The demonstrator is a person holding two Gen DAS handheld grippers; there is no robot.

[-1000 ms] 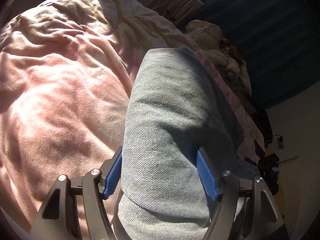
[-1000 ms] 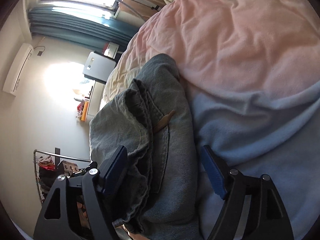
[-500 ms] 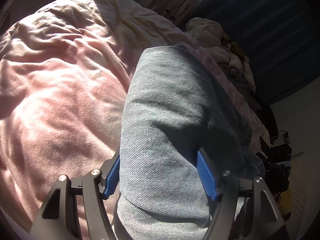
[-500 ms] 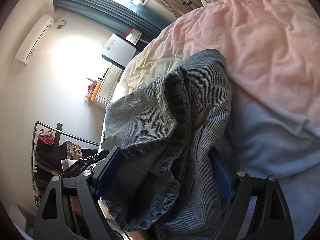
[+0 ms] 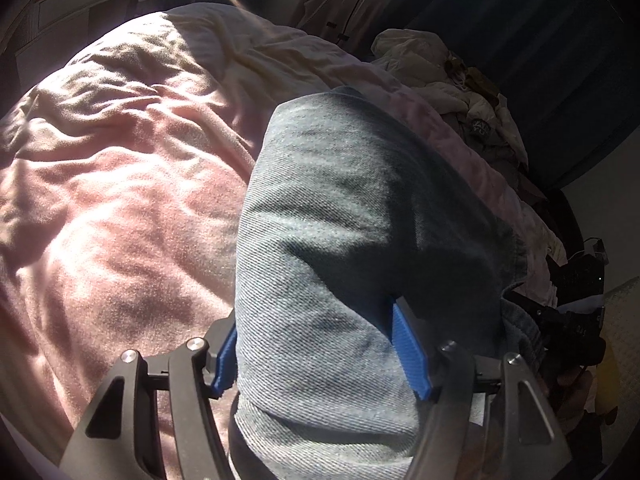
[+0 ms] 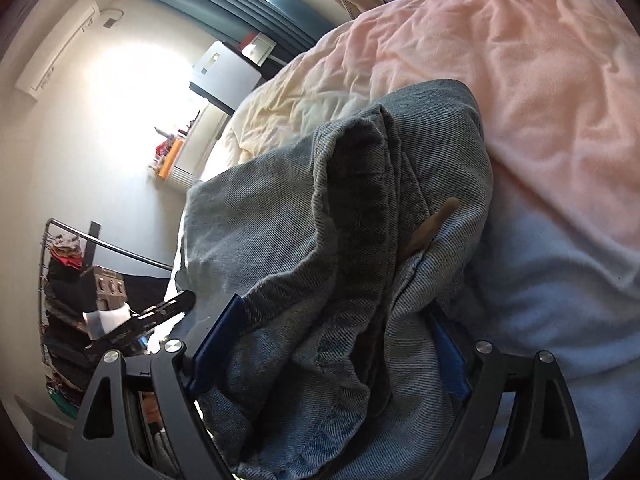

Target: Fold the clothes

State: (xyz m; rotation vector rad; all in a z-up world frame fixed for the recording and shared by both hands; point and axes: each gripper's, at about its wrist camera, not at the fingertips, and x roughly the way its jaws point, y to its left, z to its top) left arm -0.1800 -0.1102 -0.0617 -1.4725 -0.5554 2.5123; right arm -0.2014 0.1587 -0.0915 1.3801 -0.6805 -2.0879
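Jeans of faded blue-grey denim point(image 5: 360, 248), thick and stiff-looking, fill the left wrist view, draped between and over the left gripper point(image 5: 324, 356). Its blue ribbed pads sit wide apart with cloth bulging between them, so whether they actually pinch the fabric I cannot tell. The denim rises in a rounded fold over the near right of a rumpled pink fleece blanket point(image 5: 120, 208), probably carried that way to bring one half over the other. Far right, beyond the bed edge, a heap of cream and beige laundry point(image 5: 452, 80) lies against a dark blue curtain point(image 5: 560, 60); it is well apart from the fold and should not interfere.

From the right wrist view, the same jeans point(image 6: 320, 248) show a bunched waistband or hem, several layers thick, with a tan leather patch point(image 6: 432, 224) peeking from the seam. The right gripper point(image 6: 328, 348) also has its pads spread around this bundle, and again contact is hidden by cloth, so its hold is unclear. The blanket point(image 6: 520, 80) lies to the right, clear for laying the garment down. Left, off the bed, stand a white cabinet point(image 6: 224, 72) and a metal clothes rack point(image 6: 68, 280). The thick gathered layers themselves seem the main obstacle to a flat fold.
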